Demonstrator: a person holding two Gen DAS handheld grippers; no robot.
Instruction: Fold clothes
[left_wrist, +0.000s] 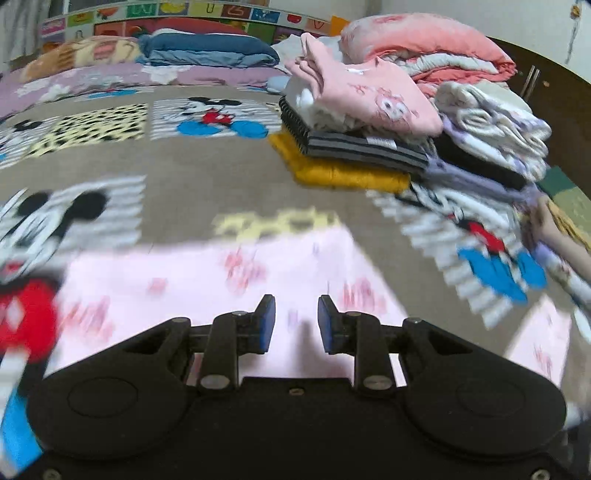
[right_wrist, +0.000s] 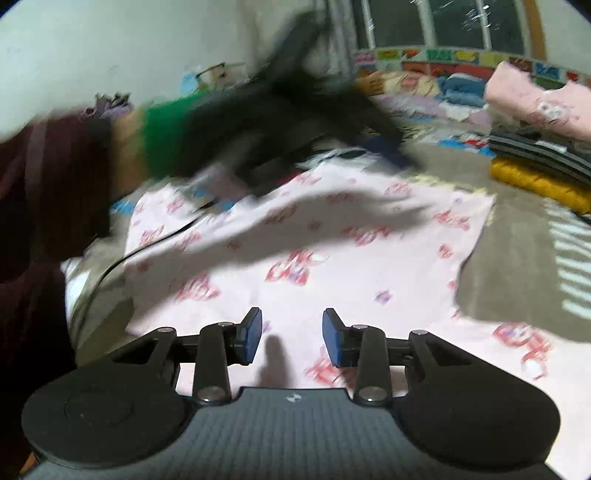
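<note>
A pale pink garment with red prints (left_wrist: 221, 280) (right_wrist: 332, 258) lies spread flat on the cartoon-print bedspread (left_wrist: 207, 173). My left gripper (left_wrist: 296, 321) hovers over its near edge with the blue pads apart and nothing between them. The view is smeared by motion. My right gripper (right_wrist: 291, 336) stands open over the garment's near part, also holding nothing. In the right wrist view the left gripper (right_wrist: 384, 146) is a dark blur above the far left of the garment. A hand in a dark red sleeve (right_wrist: 44, 184) carries it.
A stack of folded clothes (left_wrist: 354, 147) (right_wrist: 543, 162) sits at the back right, with yellow at the bottom, a striped piece, then pink. Loose laundry and a coral blanket (left_wrist: 424, 48) are piled behind it. A person's hand (left_wrist: 554, 229) shows at the right edge. Pillows (left_wrist: 207, 51) lie at the headboard.
</note>
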